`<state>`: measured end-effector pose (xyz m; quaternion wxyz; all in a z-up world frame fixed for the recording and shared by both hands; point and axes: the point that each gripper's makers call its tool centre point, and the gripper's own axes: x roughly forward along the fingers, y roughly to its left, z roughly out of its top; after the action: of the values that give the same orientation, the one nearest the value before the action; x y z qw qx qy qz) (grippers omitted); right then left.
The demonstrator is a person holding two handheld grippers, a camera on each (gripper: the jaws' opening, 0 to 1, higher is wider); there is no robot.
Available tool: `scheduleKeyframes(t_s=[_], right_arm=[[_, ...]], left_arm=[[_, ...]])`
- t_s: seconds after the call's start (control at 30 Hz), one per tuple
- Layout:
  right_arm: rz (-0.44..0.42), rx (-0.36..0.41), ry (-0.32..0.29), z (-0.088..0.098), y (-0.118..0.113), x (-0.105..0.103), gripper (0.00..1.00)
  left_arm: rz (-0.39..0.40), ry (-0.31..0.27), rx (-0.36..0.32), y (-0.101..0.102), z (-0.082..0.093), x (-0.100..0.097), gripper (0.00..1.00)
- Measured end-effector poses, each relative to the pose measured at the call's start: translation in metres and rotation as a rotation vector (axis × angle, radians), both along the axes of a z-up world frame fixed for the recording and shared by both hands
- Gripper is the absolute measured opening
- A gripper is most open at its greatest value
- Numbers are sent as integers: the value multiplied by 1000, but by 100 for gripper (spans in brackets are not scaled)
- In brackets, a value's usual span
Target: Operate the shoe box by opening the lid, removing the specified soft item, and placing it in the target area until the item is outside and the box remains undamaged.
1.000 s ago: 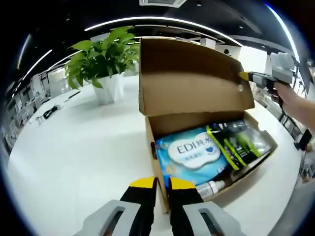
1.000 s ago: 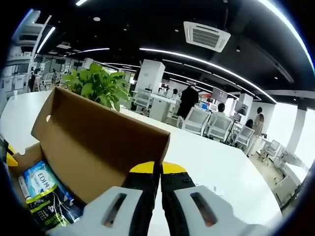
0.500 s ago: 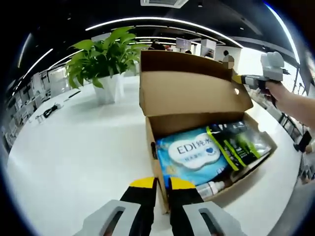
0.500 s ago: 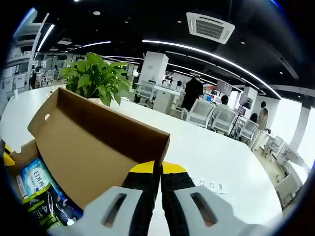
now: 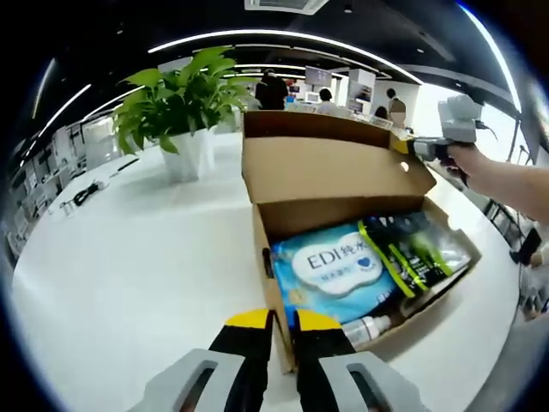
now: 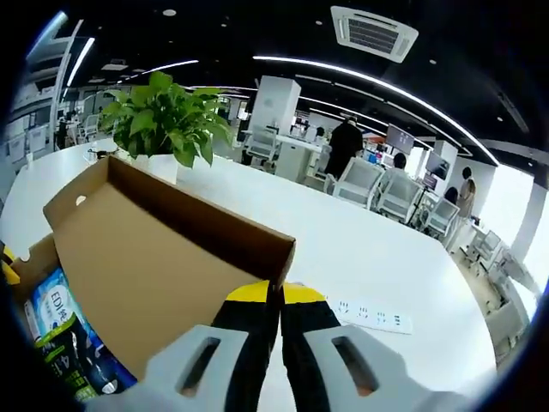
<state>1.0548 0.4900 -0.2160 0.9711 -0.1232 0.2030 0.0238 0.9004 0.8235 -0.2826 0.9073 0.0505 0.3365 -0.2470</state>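
Firmly clamped on the near rim of the brown cardboard shoe box point(image 5: 273, 296), left gripper point(image 5: 274, 322), jaws pressed together over the wall. Pinched on the corner of the hinged brown cardboard lid point(image 6: 163, 257), right gripper point(image 6: 276, 296), jaws closed on the flap's edge; seen from the left gripper view at the lid's far corner point(image 5: 412, 146). Lid raised and tilted back, box open on the white table point(image 5: 129, 257). Inside, lying flat: blue soft pack of wipes point(image 5: 339, 270), just beside a dark green-striped pouch point(image 5: 412, 249); small white bottle point(image 5: 364, 328) at the near wall. Toward the table's far edge, leafy green plant in a white pot point(image 5: 184, 116). White power strip point(image 6: 371, 314) on the table beyond the lid.
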Motion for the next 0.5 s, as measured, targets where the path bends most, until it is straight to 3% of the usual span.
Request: scheduleKeyframes(t_s=[0.5], right_arm=[[3, 79, 180, -49, 2, 5, 0]], left_arm=[[0, 3, -6, -2, 0, -2, 9]])
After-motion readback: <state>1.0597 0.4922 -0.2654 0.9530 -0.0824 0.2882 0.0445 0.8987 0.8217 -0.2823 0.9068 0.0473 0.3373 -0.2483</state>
